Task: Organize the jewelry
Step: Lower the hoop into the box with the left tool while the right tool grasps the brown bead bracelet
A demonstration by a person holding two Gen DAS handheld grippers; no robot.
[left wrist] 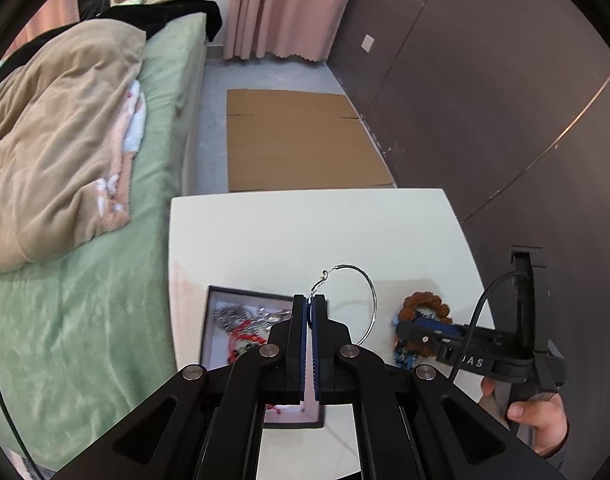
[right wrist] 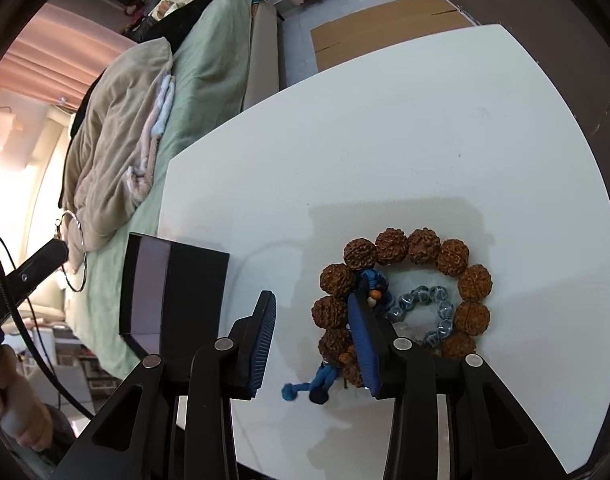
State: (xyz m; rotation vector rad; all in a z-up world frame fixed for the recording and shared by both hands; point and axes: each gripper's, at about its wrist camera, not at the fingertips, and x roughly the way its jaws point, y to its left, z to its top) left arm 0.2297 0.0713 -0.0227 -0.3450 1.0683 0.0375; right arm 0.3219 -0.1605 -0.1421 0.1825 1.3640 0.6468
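Note:
My left gripper point(left wrist: 310, 300) is shut on a thin silver hoop earring point(left wrist: 369, 292) and holds it above the black jewelry box point(left wrist: 221, 292), which holds silver and red pieces point(left wrist: 241, 320). The hoop also shows in the right wrist view point(right wrist: 76, 256), with the box point(right wrist: 193, 296) beside it. My right gripper point(right wrist: 311, 304) is open, low over the white table point(right wrist: 385, 140). Its right finger point(right wrist: 361, 336) rests over the left side of a brown seed-bead bracelet point(right wrist: 425, 248) with a blue cord tassel point(right wrist: 317, 384). A small blue glass-bead bracelet point(right wrist: 433, 304) lies inside the brown one.
A bed with a green sheet point(left wrist: 105, 320) and a beige blanket point(left wrist: 45, 140) runs along the table's left edge. Flat cardboard point(left wrist: 301, 140) lies on the floor beyond the table. A dark wall point(left wrist: 505, 80) stands on the right.

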